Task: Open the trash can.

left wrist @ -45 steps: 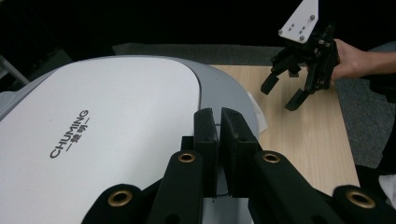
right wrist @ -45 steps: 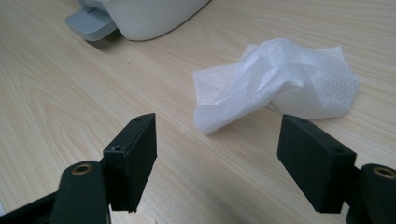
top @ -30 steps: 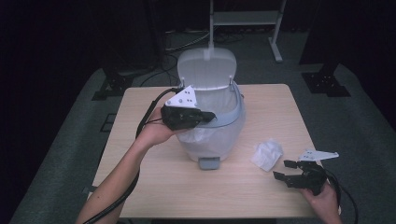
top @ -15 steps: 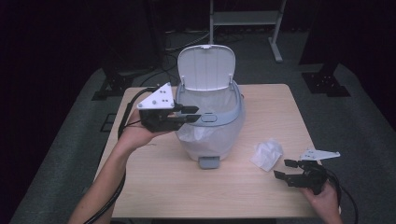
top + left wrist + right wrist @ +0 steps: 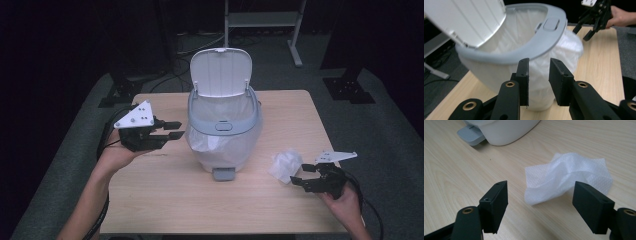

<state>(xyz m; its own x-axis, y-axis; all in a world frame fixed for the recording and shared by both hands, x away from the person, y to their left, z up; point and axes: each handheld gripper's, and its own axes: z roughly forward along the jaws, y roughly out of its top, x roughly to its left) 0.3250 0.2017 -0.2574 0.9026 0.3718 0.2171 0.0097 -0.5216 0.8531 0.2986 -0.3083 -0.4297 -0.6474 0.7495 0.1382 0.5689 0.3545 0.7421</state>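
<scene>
Bin and tissue share a pale wooden table (image 5: 165,200) in the high view. A small white pedal bin (image 5: 225,145) stands near the table's middle with its lid (image 5: 220,72) raised upright at the back, a thin white liner bag (image 5: 220,112) showing inside the grey rim, and the grey pedal (image 5: 223,173) facing the person. The left gripper (image 5: 170,132) hovers just beside the bin's left flank, apart from it, its jaws a little way apart with nothing between them; they have just been opening. A crumpled white tissue (image 5: 285,164) lies on the table to the right of the bin, and the right gripper (image 5: 300,176) sits just beside the tissue, jaws spread and empty

Left gripper view: the two black jaws stand a narrow gap apart, released, holding nothing. Beyond them is the pedal bin (image 5: 506,72), its grey rim (image 5: 529,48) tilted across the frame, the liner bag (image 5: 571,45) bulging out below the rim and the raised lid (image 5: 466,20) at upper left. The right gripper (image 5: 587,27) shows farther off at the top right, over the table (image 5: 601,67)

Right gripper view: the jaws stand wide apart and empty, low over the table (image 5: 461,162). The tissue (image 5: 569,177) lies ahead of them, apart from both pads, nearer the right-hand jaw. The bin's pedal (image 5: 471,135) and white base (image 5: 506,130) sit at the top left
</scene>
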